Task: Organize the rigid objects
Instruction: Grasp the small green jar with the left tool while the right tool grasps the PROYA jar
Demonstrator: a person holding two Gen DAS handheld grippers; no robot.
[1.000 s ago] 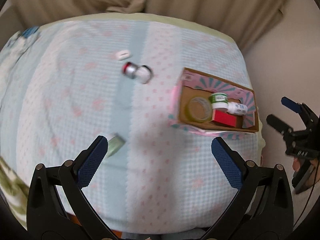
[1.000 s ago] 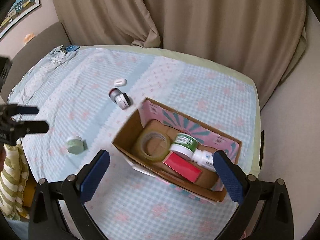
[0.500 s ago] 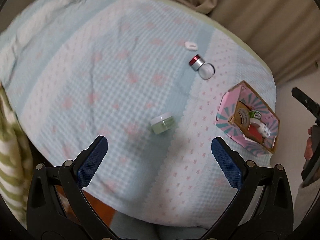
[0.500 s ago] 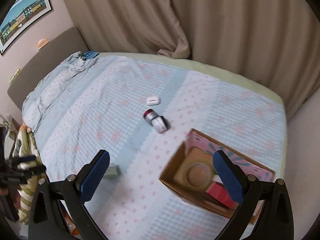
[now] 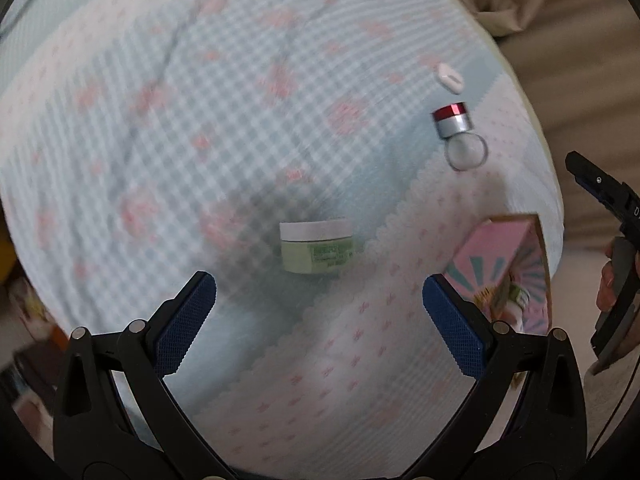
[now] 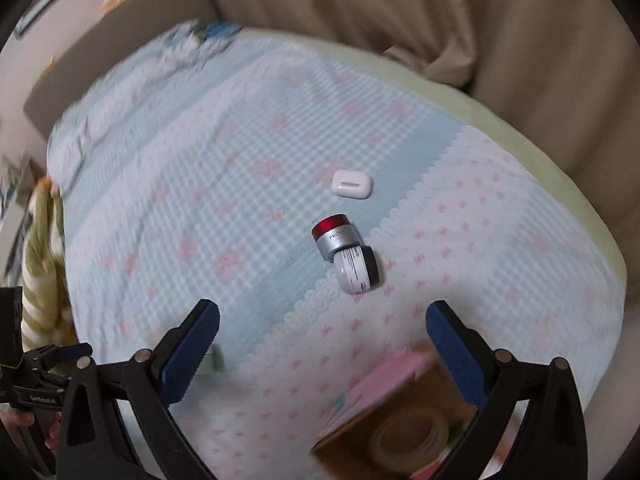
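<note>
Left gripper (image 5: 319, 306) spread wide, empty, above the bed's near edge. Just beyond the blue pads, a green cream jar (image 5: 316, 247) with white lid, alone on the checked blanket (image 5: 208, 128). Right gripper (image 6: 322, 340) equally spread, empty, over the pink cardboard box (image 6: 384, 412) holding a tape roll (image 6: 408, 438). Farther toward mid-bed, a red-and-silver jar (image 6: 335, 237) touching a white jar (image 6: 356, 270) tipped on its side. Farthest, a white earbud case (image 6: 351, 184), apart from both.

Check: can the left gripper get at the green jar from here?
Probably yes. The left gripper is open with the green jar lying centred just ahead of its fingers, and only bare blanket between them.
</note>
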